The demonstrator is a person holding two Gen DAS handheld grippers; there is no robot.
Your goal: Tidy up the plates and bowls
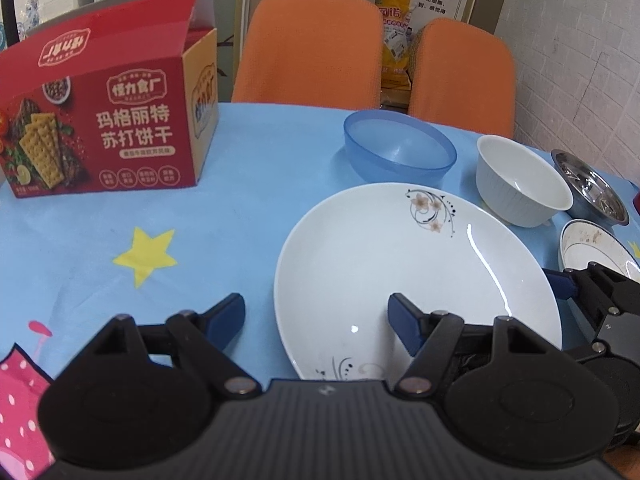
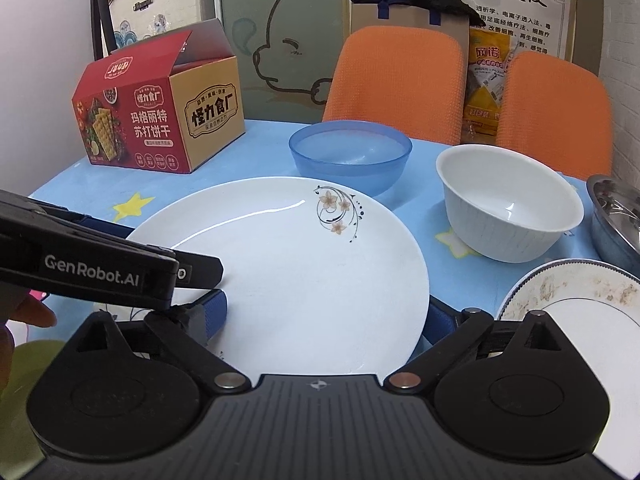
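A large white plate with a flower print (image 1: 416, 272) (image 2: 304, 276) lies on the blue tablecloth. My left gripper (image 1: 318, 316) is open, one finger over the plate's near left part, the other on the cloth beside its rim. My right gripper (image 2: 324, 312) is open and straddles the plate's near edge, its right finger outside the rim. Behind the plate stand a blue plastic bowl (image 1: 400, 150) (image 2: 350, 156), a white ribbed bowl (image 1: 520, 184) (image 2: 508, 208) and a steel bowl (image 1: 592, 188) (image 2: 616, 216). A small soiled white plate (image 1: 596, 244) (image 2: 572, 304) lies at the right.
A red cracker box (image 1: 104, 120) (image 2: 160, 116) stands open at the back left. Two orange chairs (image 1: 308, 48) (image 2: 396, 84) stand behind the table. The left gripper's body (image 2: 92, 264) crosses the right wrist view at the left. A tiled wall is at the right.
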